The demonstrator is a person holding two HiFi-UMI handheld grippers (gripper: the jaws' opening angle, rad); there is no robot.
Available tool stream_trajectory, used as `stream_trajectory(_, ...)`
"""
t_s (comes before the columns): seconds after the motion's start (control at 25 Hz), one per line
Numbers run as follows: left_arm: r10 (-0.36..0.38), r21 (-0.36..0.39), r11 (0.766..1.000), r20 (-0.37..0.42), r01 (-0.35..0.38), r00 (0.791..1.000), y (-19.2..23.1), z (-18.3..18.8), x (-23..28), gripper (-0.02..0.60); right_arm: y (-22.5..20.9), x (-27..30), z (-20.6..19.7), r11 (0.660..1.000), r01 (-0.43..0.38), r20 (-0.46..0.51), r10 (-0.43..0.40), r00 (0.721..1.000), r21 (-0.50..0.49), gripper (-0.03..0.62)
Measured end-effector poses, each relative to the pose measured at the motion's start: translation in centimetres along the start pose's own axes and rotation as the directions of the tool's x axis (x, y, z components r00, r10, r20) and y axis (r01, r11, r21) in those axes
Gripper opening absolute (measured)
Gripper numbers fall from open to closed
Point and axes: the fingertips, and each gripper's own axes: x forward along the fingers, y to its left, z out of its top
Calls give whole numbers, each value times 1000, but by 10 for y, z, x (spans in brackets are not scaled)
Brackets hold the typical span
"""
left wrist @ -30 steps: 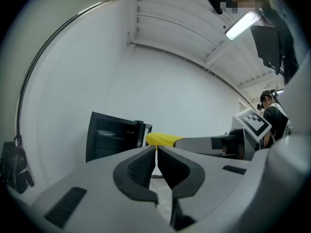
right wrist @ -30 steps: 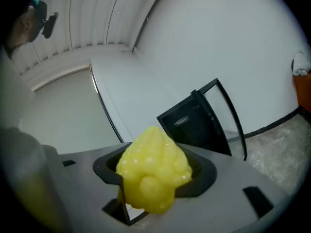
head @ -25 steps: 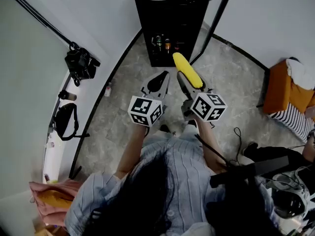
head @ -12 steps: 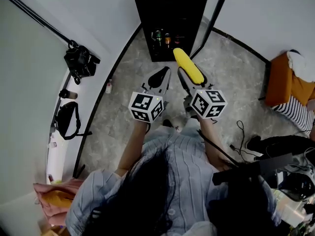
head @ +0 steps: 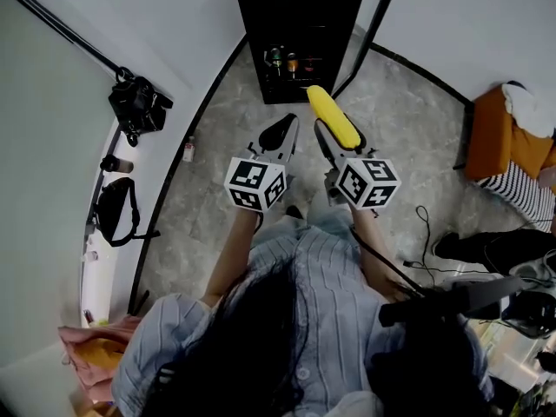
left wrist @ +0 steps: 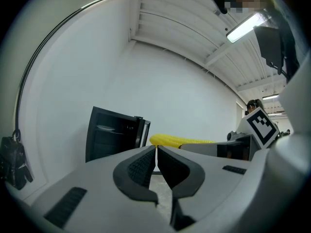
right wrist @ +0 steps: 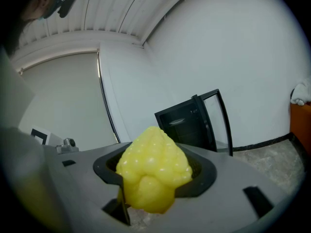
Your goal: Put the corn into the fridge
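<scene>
**Head view:** The right gripper [head: 340, 142] pinches the corn [head: 328, 111] by its rear part. Most of the cob sticks out ahead of the jaws, toward the fridge [head: 300, 24]. The fridge stands on the floor ahead, well apart from the cob, with its door [head: 382, 11] swung open to the right. Bottles [head: 287, 62] sit on a low shelf inside. The left gripper [head: 285, 129] is just beside the right one, points the same way and carries nothing.

**Left gripper view:** The left gripper's jaws are pressed together with nothing between them. Beyond them the corn [left wrist: 180, 141] lies roughly level in the other claw, and the fridge [left wrist: 112, 137] shows dark behind it.

**Right gripper view:** The corn's [right wrist: 153, 174] blunt end fills the gap, and both pads press on its sides, so the grip looks firm. The fridge [right wrist: 187, 123] stands open in the distance.

**Risks:**
- So much of the cob overhangs the jaws that its tip would likely reach a shelf edge or the frame first. Such a knock could lever it out of the pads.
- The kernels are rounded and look slick, so the cob may twist or slide if the claw tilts further.
- The bottles take up the low shelf, and a careless push there could topple them.
- The idle left gripper sits close enough to bump the right one, or the frame, on the way in
</scene>
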Motion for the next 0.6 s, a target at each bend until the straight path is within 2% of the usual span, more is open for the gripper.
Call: stream_trajectory(0.6,57,-87,994,-19,-58,998,32,-18,6,20,-19,23,-14,1000,9,-49,-8,999,27,258)
